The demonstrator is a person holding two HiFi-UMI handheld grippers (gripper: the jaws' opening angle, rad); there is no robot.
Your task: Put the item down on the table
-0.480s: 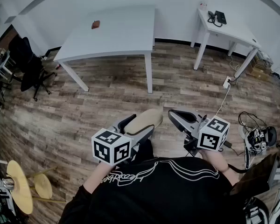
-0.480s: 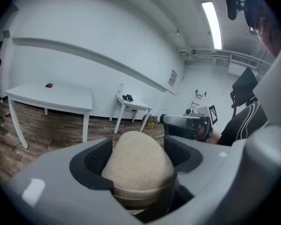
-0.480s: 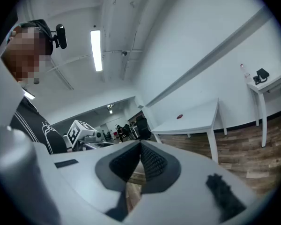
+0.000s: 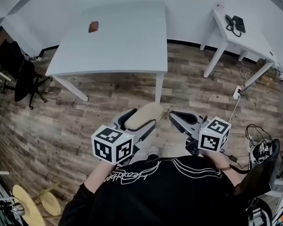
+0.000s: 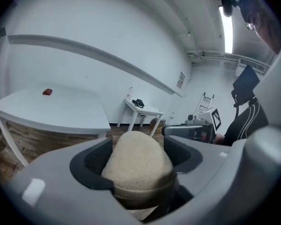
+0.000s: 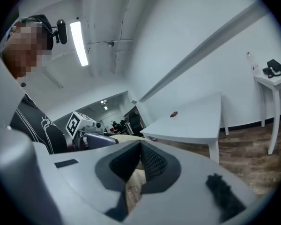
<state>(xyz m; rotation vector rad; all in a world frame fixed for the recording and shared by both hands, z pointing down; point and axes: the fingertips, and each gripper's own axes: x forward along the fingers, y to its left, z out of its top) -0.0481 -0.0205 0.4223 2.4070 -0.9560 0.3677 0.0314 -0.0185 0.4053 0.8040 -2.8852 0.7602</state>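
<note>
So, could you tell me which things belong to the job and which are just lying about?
Job: tan rounded item, clamped in left gripper; large white table.
Lying about: small reddish object on that table; side table with phone; black chairs; empty right gripper.

The item (image 4: 146, 113) is sandy beige, with a darker tan band near its base. The left gripper (image 4: 140, 119) and the right gripper (image 4: 175, 117) are light grey with black meshed pads, and each carries a cube of black-and-white square markers. The table (image 4: 122, 36) is white, and the small object (image 4: 93, 27) on it is reddish-brown. The floor (image 4: 61, 112) shows grey-brown wood planks. The person's top (image 4: 165, 197) is black with white line drawing.
</note>
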